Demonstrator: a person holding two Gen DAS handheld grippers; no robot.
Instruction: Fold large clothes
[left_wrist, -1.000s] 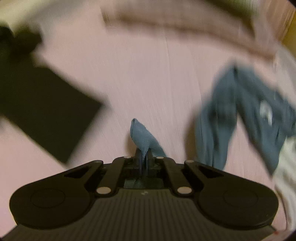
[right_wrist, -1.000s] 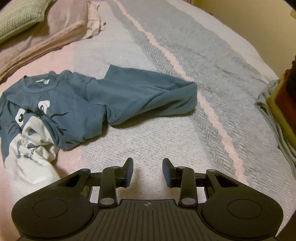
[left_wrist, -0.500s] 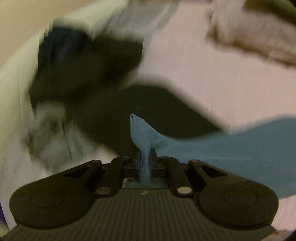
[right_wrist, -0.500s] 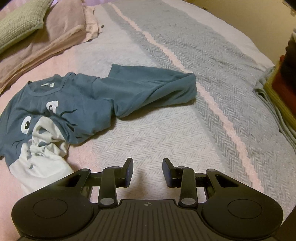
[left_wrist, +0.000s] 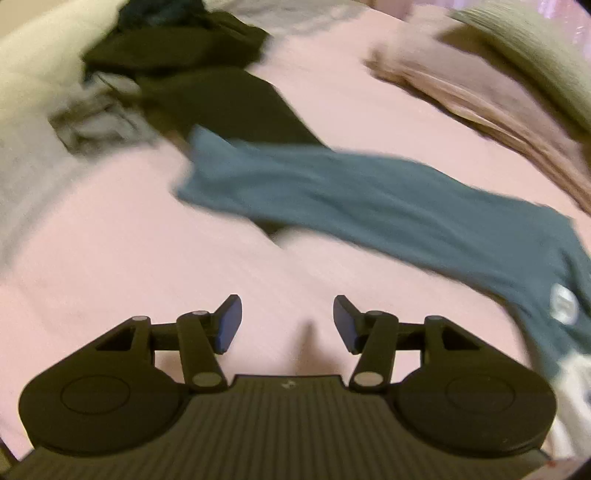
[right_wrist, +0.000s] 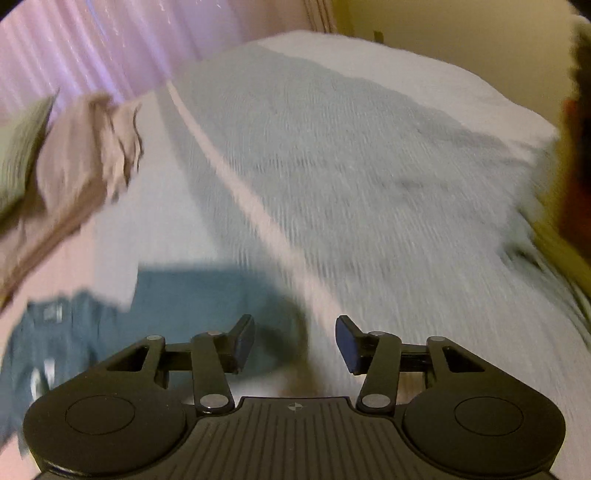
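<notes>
A blue long-sleeved shirt (left_wrist: 388, 206) lies on the pink bed sheet (left_wrist: 147, 258), one sleeve stretched out to the left with its cuff near a black garment. My left gripper (left_wrist: 287, 323) stands open above the sheet, short of that sleeve, with nothing between its fingers. In the right wrist view the same shirt (right_wrist: 155, 314) lies low and to the left, its other sleeve running under my right gripper (right_wrist: 294, 341). That gripper is open and empty too. Both views are blurred by motion.
Black clothes (left_wrist: 207, 74) and a grey garment (left_wrist: 96, 122) lie at the back left. Beige bedding (left_wrist: 472, 96) and a green pillow (left_wrist: 535, 55) sit at the back right. A grey woven blanket (right_wrist: 351, 177) covers the bed's right side; dark and yellow clothes (right_wrist: 569, 184) stand at its right edge.
My left gripper has let go of the blue sleeve and opened; the sleeve now lies flat, stretched leftward. My right gripper has moved in low over the other sleeve, still open.
</notes>
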